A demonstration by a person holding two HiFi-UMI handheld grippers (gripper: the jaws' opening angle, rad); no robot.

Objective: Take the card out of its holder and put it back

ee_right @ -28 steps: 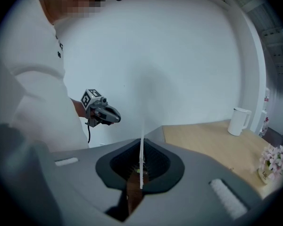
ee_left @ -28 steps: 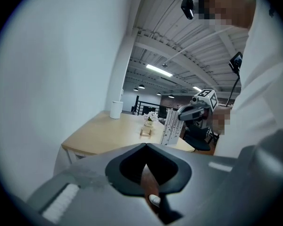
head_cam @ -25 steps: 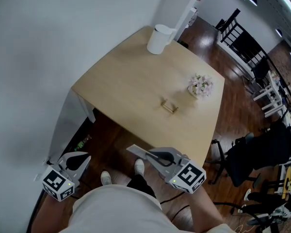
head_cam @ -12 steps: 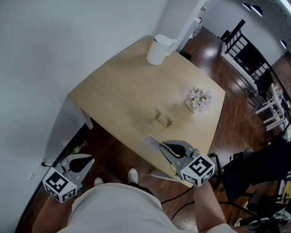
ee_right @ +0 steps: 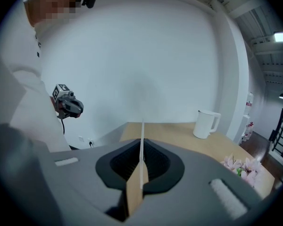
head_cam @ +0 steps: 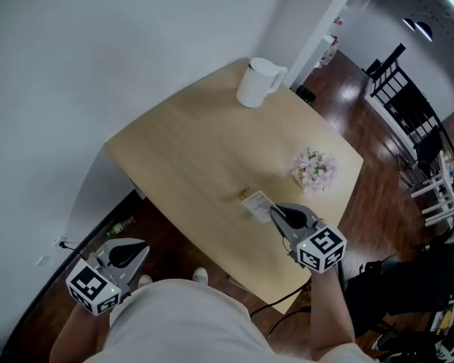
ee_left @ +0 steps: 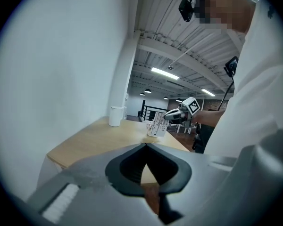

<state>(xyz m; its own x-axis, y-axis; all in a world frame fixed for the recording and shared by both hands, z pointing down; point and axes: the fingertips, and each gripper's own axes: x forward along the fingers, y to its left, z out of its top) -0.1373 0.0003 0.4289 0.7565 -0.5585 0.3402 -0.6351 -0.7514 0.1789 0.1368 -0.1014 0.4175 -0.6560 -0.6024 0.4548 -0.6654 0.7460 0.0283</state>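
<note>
My right gripper (head_cam: 276, 212) is shut on a white printed card (head_cam: 257, 205) and holds it over the wooden table (head_cam: 181, 150), right by the small brass card holder (head_cam: 244, 194). Whether the card touches the holder I cannot tell. In the right gripper view the card (ee_right: 142, 145) shows edge-on, pinched between the jaws. The left gripper view shows the same card (ee_left: 156, 124) standing upright over the tabletop, with the right gripper (ee_left: 172, 116) on it. My left gripper (head_cam: 125, 257) hangs low at the left, off the table, its jaws shut on nothing.
A white kettle (head_cam: 261, 82) stands at the table's far corner. A small pot of pink flowers (head_cam: 315, 169) sits just right of the holder. A white wall runs along the left; dark wooden floor and black chairs lie to the right.
My right gripper has carried the card forward from beside the person's body to over the table, close to the holder. The left gripper has stayed where it was.
</note>
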